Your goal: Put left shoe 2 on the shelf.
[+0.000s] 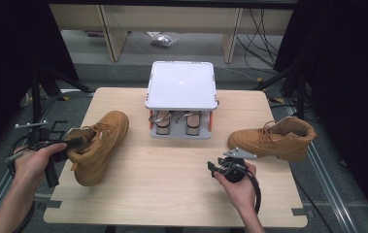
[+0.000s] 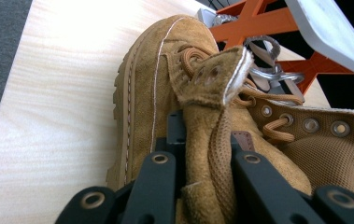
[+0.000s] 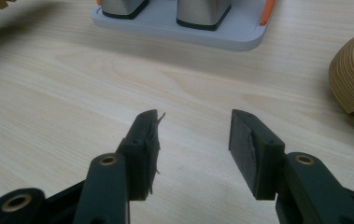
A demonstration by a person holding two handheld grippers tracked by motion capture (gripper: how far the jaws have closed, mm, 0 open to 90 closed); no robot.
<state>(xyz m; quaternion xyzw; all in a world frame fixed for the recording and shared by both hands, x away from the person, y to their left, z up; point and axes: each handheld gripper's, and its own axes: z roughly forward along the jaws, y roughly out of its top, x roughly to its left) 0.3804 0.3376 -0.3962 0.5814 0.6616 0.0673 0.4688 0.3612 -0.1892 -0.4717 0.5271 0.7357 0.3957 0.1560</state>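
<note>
The left gripper [image 1: 70,144] has its jaws clenched on the left boot's [image 1: 99,145] heel tab, while the right gripper [image 3: 193,140] hovers with jaws released above the worktop [image 1: 172,179].

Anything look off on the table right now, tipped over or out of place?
Yes: the left boot lies tipped on its side, its collar pinched in the left gripper. The right boot stands upright. The right gripper hangs open over bare table.

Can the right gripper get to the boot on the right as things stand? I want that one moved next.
Probably yes: the right gripper is open, holds nothing, and bare table lies between it and the right boot.
</note>
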